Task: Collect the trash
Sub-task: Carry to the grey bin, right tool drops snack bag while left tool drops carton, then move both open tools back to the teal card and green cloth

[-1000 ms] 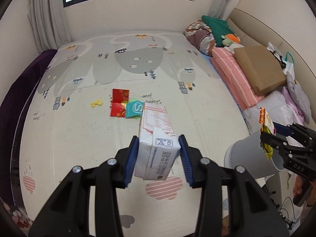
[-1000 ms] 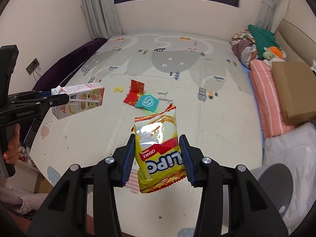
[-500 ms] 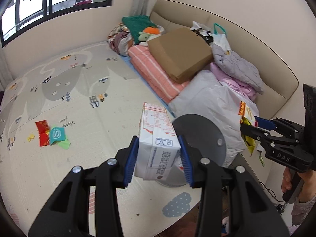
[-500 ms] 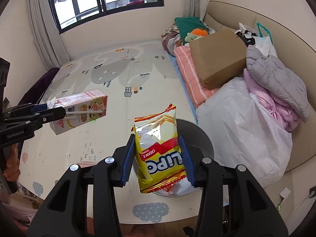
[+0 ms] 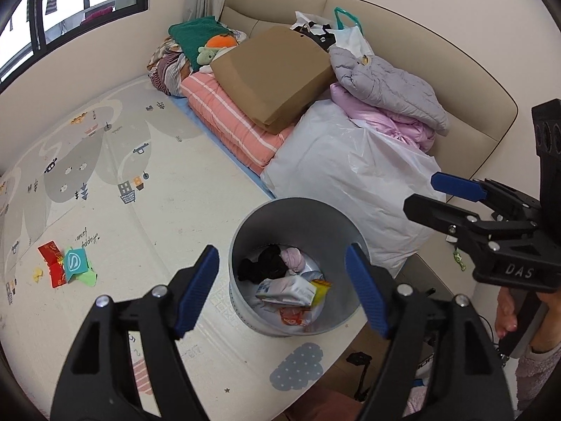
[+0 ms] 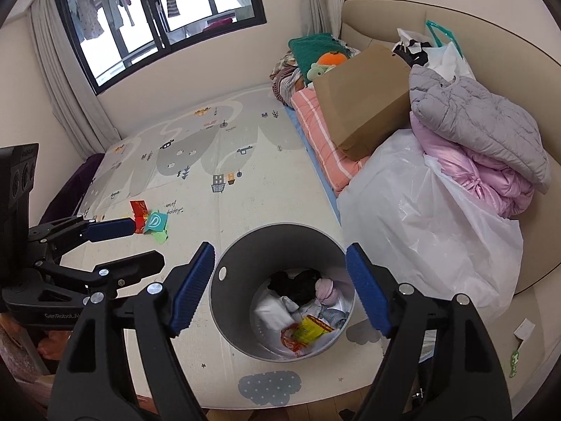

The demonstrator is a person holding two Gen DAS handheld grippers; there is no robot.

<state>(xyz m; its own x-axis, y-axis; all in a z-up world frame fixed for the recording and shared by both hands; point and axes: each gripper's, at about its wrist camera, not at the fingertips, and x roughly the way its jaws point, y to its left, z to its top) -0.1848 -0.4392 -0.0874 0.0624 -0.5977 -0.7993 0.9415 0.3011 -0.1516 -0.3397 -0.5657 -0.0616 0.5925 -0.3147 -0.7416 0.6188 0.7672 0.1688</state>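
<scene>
A grey round trash bin point(image 5: 242, 231) stands on the play mat by the mat's edge; it also shows in the right wrist view point(image 6: 224, 291). Inside lie the white carton point(image 5: 285, 289), the yellow snack bag point(image 6: 310, 329), and dark and pink cloth. My left gripper point(image 5: 282, 286) is open and empty above the bin. My right gripper point(image 6: 280, 289) is open and empty above the bin too; it shows in the left wrist view point(image 5: 445, 196). Red, teal and green wrappers point(image 5: 66, 266) lie on the mat to the left.
A large white plastic bag point(image 5: 350, 175) sits right behind the bin, with a pink and grey quilt on it. A brown paper bag point(image 5: 273, 73) lies on striped bedding. The mat's front edge drops to a wooden floor with cables.
Both grippers have opened and let go: the carton and the snack bag have dropped into the bin. Both grippers have swung over the bin.
</scene>
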